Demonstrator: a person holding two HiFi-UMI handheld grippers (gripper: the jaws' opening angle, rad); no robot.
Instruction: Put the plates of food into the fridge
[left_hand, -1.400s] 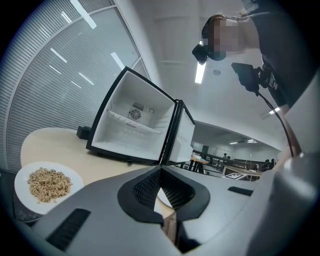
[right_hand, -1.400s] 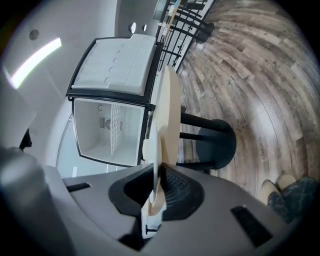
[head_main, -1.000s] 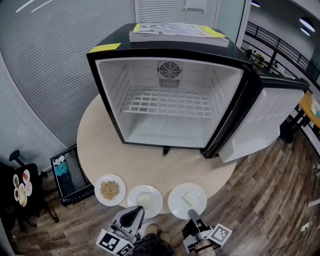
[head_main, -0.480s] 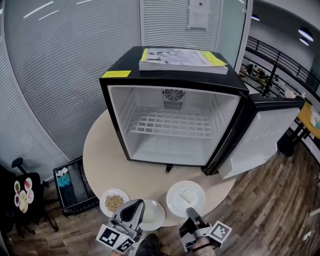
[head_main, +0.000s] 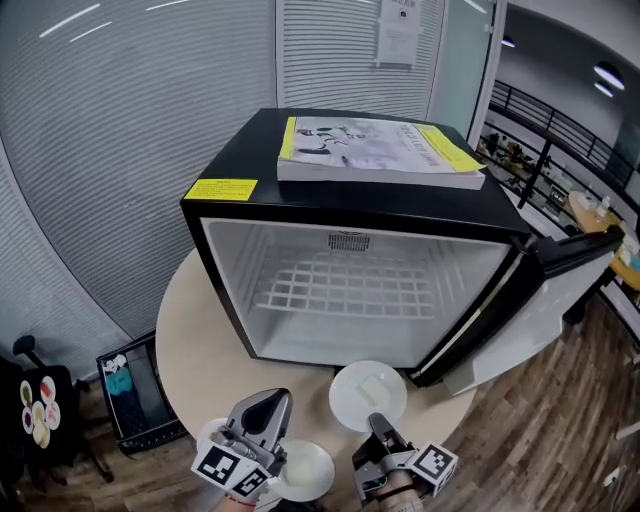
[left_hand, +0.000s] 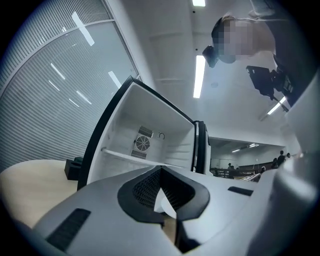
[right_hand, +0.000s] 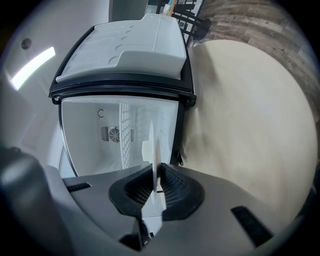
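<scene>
**Left gripper** (head_main: 268, 408) and **right gripper** (head_main: 377, 426): each has a smooth, light-grey moulded shell, rounded and narrowing toward the jaws.

**Marker cubes:** each shell carries a white cube printed with black square markers, the left cube (head_main: 228, 468) and the right cube (head_main: 433, 463).

**Gripper views:** the grey shell opens in a dark V-shaped recess lined with ribbed black pads (left_hand: 142, 189), and the right gripper's pads (right_hand: 175, 186) are alike. Narrow dark slots (left_hand: 67, 229) are set into the surface on either side.

**Person:** dark clothing (left_hand: 302, 45) shows in the left gripper view.
</scene>
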